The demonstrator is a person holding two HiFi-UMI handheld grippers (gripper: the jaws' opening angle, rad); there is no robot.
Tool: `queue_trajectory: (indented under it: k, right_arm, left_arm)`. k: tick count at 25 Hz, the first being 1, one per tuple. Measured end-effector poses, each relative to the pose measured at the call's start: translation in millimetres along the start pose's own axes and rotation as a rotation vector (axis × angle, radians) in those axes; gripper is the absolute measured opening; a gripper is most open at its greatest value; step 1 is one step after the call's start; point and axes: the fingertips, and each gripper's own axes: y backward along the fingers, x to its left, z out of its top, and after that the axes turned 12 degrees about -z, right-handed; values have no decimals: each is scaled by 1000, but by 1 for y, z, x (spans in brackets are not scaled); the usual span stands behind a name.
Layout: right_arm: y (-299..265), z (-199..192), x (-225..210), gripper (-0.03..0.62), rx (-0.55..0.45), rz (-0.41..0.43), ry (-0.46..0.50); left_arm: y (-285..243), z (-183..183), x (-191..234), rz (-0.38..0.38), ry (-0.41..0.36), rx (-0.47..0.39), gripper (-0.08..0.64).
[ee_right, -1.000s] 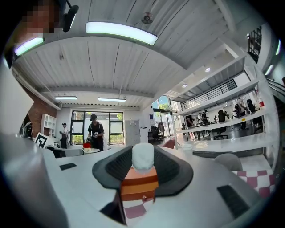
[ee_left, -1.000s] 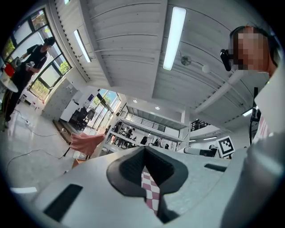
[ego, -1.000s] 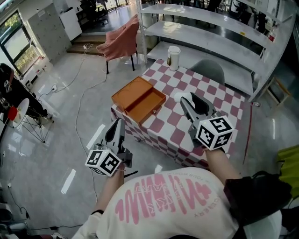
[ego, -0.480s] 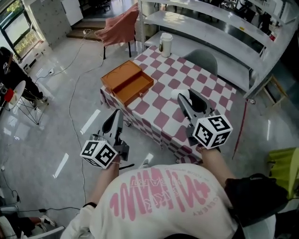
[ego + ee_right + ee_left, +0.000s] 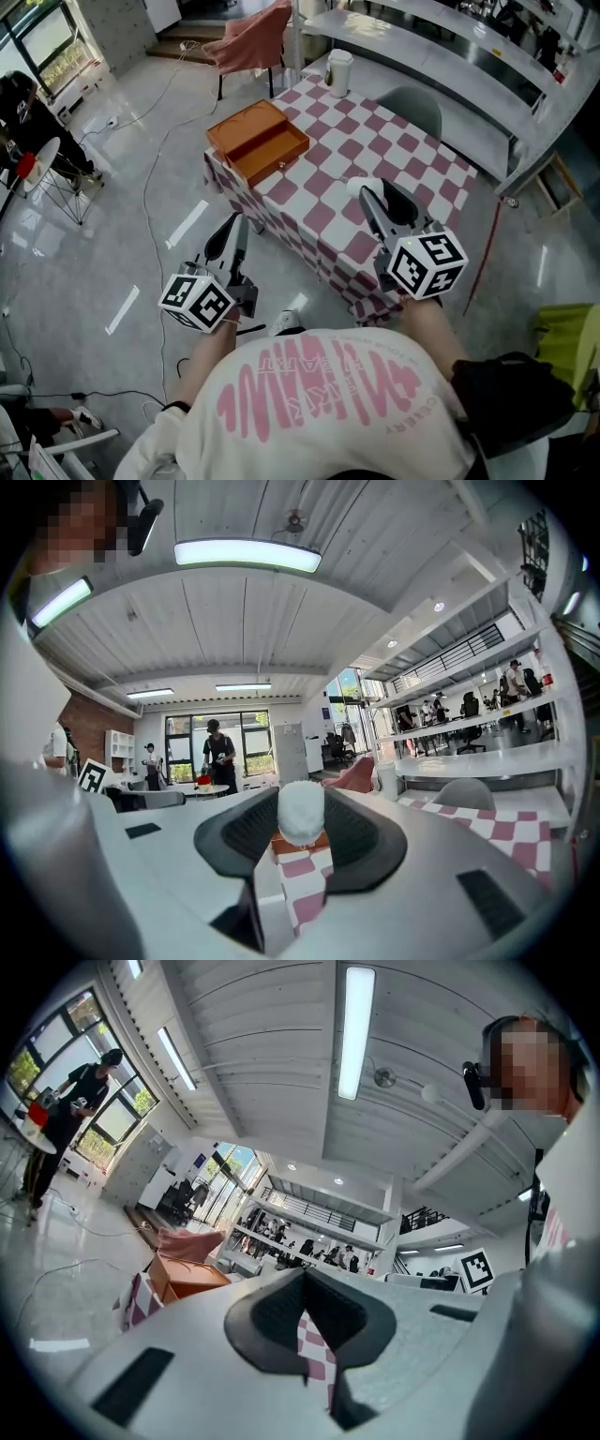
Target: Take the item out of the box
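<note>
- Our right gripper pinches the white fluffy item between its jaws. The item is out of the open orange box, on our side of it and well apart.
- Our left gripper holds nothing, its jaws only a narrow slit apart. It hangs nearer us than the box, off the checked table.
- The box lies on that table's corner.

Orange box on red-and-white checked desk, white item, pink cloth over chair, black-and-white square-marker cubes on left tool and right tool, grey floor, white shirt with pink print.
</note>
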Motion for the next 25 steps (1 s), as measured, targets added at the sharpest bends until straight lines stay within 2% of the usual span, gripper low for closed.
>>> queue_trajectory:
  k: [7,25]
  right_arm:
    - [26,-12,0,150,17,13,8]
    - [87,-46,9,150,53,40,6]
  left_arm:
    - [17,-10,-22,20,-11,6,6]
    - [69,-40,-73,56,20,10,8]
